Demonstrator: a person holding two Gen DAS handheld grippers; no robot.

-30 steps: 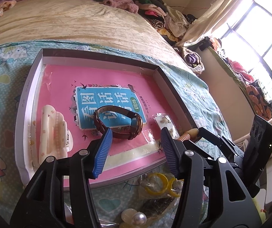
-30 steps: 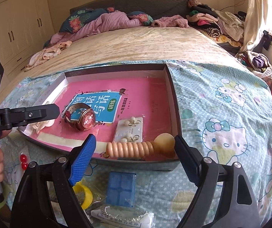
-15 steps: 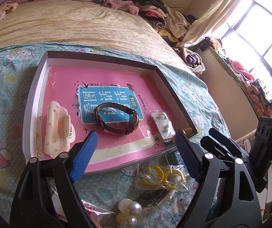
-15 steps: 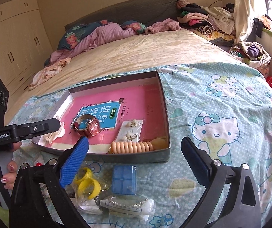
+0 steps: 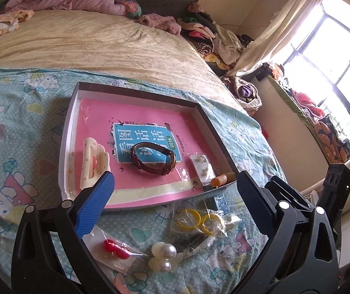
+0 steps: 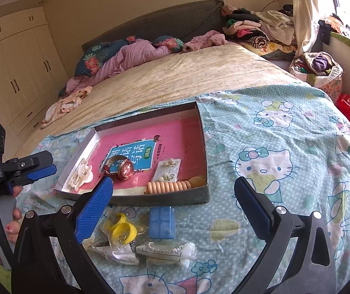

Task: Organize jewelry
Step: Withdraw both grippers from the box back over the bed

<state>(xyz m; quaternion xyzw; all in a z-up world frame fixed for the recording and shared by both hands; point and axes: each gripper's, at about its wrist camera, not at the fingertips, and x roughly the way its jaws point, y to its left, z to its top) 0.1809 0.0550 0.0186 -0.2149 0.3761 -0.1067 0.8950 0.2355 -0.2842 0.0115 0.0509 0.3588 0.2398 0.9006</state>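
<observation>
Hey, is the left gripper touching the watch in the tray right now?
Apart. The left wrist view shows the left gripper open, above the bedspread in front of the tray; the watch lies alone inside.

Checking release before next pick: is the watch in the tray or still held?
In the tray. The watch lies on the pink liner inside the tray, clear of both grippers, left gripper and right gripper, whose jaws stand wide apart.

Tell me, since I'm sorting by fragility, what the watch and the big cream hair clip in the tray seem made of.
Brown-strapped watch with rose-gold case: strap looks like leather, matte with stitched segments; case appears polished metal, glinting. Cream claw hair clip: probably glossy moulded plastic, smooth and uniform.
</observation>
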